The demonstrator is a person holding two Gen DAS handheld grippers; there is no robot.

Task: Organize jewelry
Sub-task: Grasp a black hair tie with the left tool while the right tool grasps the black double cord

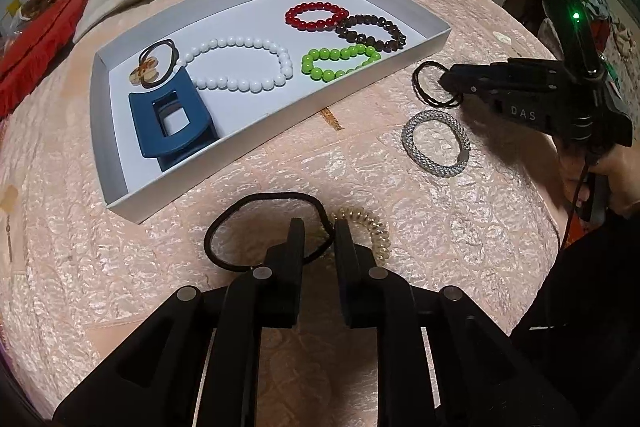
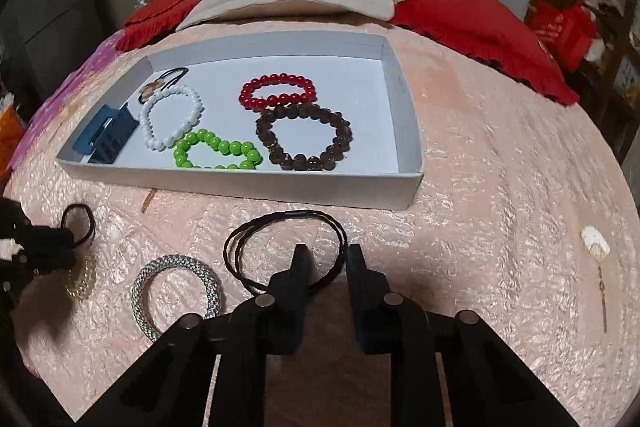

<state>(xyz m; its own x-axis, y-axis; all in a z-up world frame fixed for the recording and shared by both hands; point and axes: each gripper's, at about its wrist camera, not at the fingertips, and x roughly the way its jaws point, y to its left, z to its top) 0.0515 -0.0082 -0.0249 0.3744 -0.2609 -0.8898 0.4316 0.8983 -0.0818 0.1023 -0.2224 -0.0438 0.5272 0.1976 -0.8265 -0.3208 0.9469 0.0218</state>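
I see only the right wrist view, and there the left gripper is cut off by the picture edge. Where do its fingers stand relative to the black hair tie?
Observer: The left gripper straddles the black hair tie. One finger is inside the loop and the other outside, with a gap left between them.
Operator: And the golden spiral tie, which is half hidden for me?
Observer: The spiral hair tie lies beside the outer finger and seems to touch the black tie's cord. It is not between the fingers.
Operator: Is any lamp lit on my right gripper?
Observer: Yes, a green light glows on the body of the right gripper.
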